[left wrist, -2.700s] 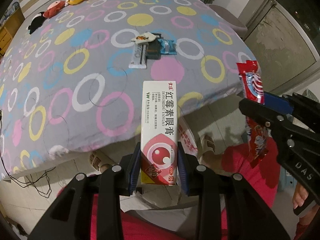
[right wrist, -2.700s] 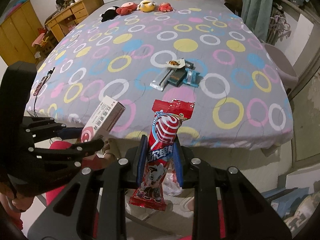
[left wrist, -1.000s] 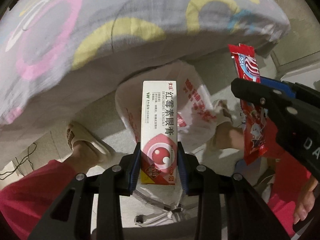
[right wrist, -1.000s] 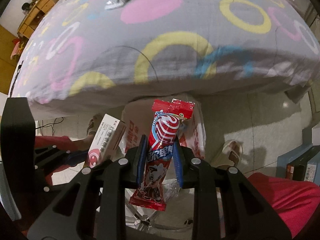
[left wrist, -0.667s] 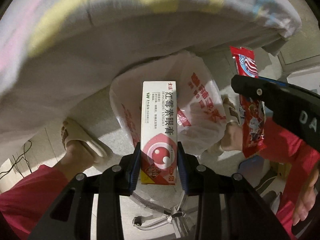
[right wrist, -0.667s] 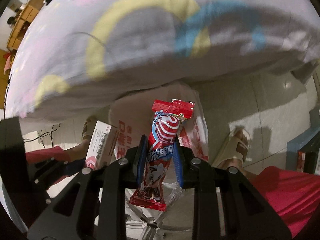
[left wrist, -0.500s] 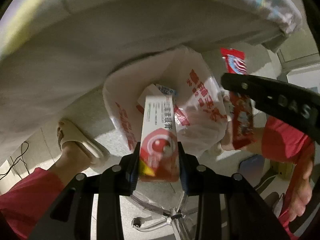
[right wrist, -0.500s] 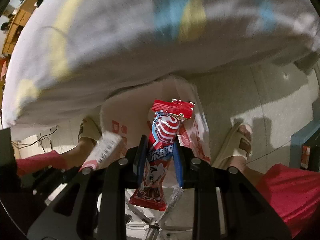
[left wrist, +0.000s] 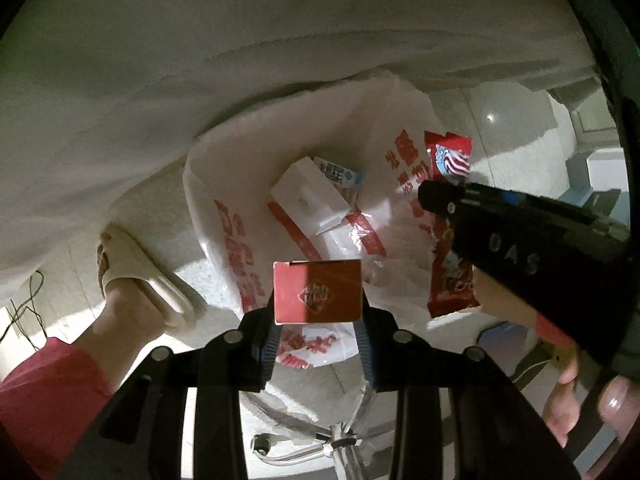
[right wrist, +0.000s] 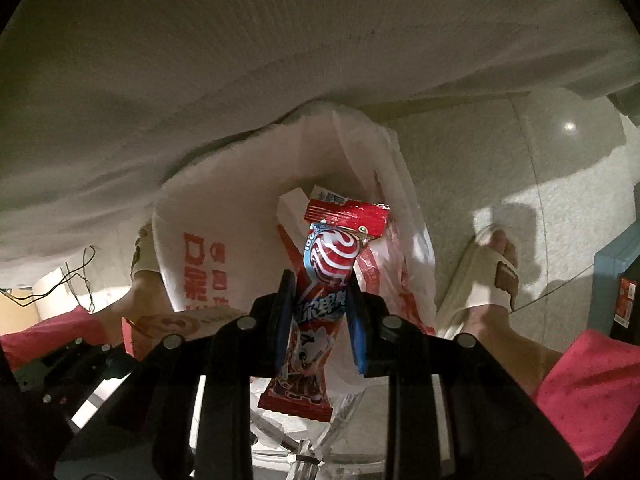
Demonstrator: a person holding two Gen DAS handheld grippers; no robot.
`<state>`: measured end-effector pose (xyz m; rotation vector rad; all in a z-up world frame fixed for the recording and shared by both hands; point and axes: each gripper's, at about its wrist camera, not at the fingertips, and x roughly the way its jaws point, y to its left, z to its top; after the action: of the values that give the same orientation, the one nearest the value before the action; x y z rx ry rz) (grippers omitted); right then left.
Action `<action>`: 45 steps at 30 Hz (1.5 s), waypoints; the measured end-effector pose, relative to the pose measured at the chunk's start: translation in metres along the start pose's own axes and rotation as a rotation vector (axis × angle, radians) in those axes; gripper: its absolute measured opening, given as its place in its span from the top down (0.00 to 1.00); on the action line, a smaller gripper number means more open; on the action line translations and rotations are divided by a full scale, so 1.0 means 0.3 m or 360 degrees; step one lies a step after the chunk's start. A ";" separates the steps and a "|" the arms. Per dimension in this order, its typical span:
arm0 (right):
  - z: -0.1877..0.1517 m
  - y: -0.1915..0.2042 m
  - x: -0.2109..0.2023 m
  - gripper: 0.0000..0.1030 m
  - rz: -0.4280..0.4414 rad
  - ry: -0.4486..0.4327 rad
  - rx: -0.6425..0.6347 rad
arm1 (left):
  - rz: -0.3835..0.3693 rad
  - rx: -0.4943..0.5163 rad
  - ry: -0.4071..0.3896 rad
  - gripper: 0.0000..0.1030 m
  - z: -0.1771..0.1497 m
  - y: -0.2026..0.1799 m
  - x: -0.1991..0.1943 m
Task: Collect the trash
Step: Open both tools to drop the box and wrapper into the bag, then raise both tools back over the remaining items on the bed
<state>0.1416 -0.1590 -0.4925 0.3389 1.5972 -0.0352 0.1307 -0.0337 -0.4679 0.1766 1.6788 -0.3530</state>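
My left gripper (left wrist: pixel 318 316) is shut on a medicine box (left wrist: pixel 318 298), tipped so only its red end flap faces the camera, above the open white plastic bag with red print (left wrist: pixel 224 224). The bag holds a white carton (left wrist: pixel 306 200) and other packaging. My right gripper (right wrist: pixel 318 312) is shut on a red candy wrapper (right wrist: pixel 332 256), held over the same bag (right wrist: pixel 192 248). The right gripper (left wrist: pixel 448 204) and wrapper (left wrist: pixel 450 160) show at the right of the left wrist view. The medicine box (right wrist: pixel 176 324) shows at lower left of the right wrist view.
The bed's overhanging sheet (left wrist: pixel 200 60) fills the top of both views. The person's slippered feet stand either side of the bag: one foot (left wrist: pixel 136 280) at left, the other foot (right wrist: pixel 492 276) at right. A cable (right wrist: pixel 76 276) lies on the floor at left.
Both grippers dropped from over the bed to the bag on the floor and moved close over its mouth. The medicine box has tipped forward so its end flap faces the camera.
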 end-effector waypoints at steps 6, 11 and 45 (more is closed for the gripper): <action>0.014 -0.011 0.027 0.71 0.0008 0.0021 0.0009 | -0.0033 -0.0070 0.0033 0.67 0.022 0.019 0.037; 0.016 -0.015 0.038 0.48 0.0002 0.0025 0.0016 | -0.0049 -0.0126 0.0060 0.48 0.027 0.034 0.056; -0.173 -0.026 -0.922 0.19 0.0107 -0.0672 -0.0503 | 0.0191 0.0034 -0.0385 0.21 -0.141 0.047 -0.654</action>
<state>0.0939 -0.2083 -0.2194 0.1260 1.1490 0.1850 0.1231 0.0107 -0.2718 0.2397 1.4197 -0.2898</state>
